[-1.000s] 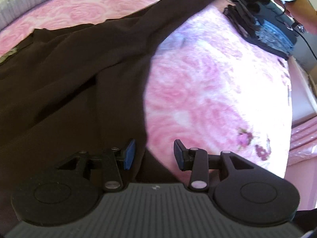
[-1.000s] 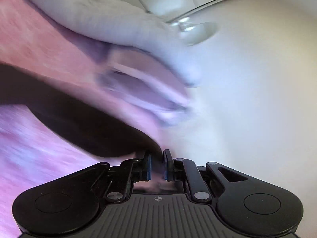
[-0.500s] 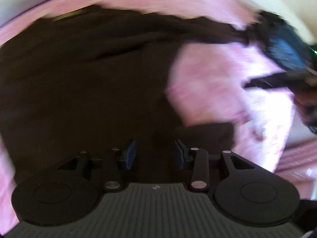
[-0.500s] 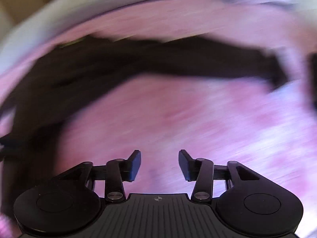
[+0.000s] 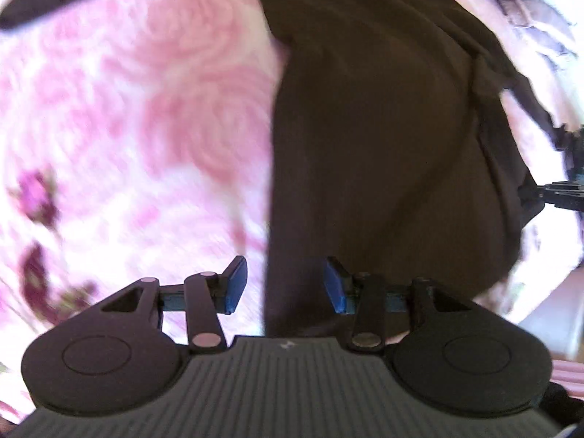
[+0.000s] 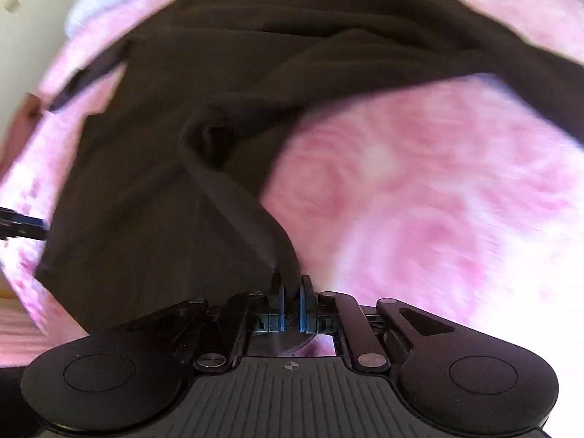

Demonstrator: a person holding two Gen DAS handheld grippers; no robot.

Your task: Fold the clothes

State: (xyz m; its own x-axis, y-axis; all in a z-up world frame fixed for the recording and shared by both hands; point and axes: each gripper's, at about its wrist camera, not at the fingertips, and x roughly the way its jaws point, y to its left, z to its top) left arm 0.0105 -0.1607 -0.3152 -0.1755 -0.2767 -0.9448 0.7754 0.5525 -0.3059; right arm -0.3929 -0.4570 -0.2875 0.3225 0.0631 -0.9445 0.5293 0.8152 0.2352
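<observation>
A dark brown garment [image 5: 383, 127] lies spread on a pink rose-patterned bedspread [image 5: 127, 127]. My left gripper [image 5: 284, 284] points down over the garment's straight side edge. Its jaws are opening, and the cloth edge runs beneath the gap with neither blue pad pressing on it. My right gripper [image 6: 290, 292] is shut on a raised fold of the garment [image 6: 219, 91] at its near hem. A ridge of cloth rises from the pads. Each gripper shows at the other view's margin: the right gripper [image 5: 558, 197] and the left gripper [image 6: 22, 226].
The bedspread [image 6: 419, 200] extends to the right of the garment. Pale bedding [image 6: 102, 0] lies at the far end of the bed, beside a cream wall [image 6: 22, 54]. A pink striped surface [image 6: 14, 328] lies past the bed's near edge.
The left gripper has slid across the garment to its side edge and rolled. The right gripper swung down from facing the wall, opened, then shut on the garment's hem.
</observation>
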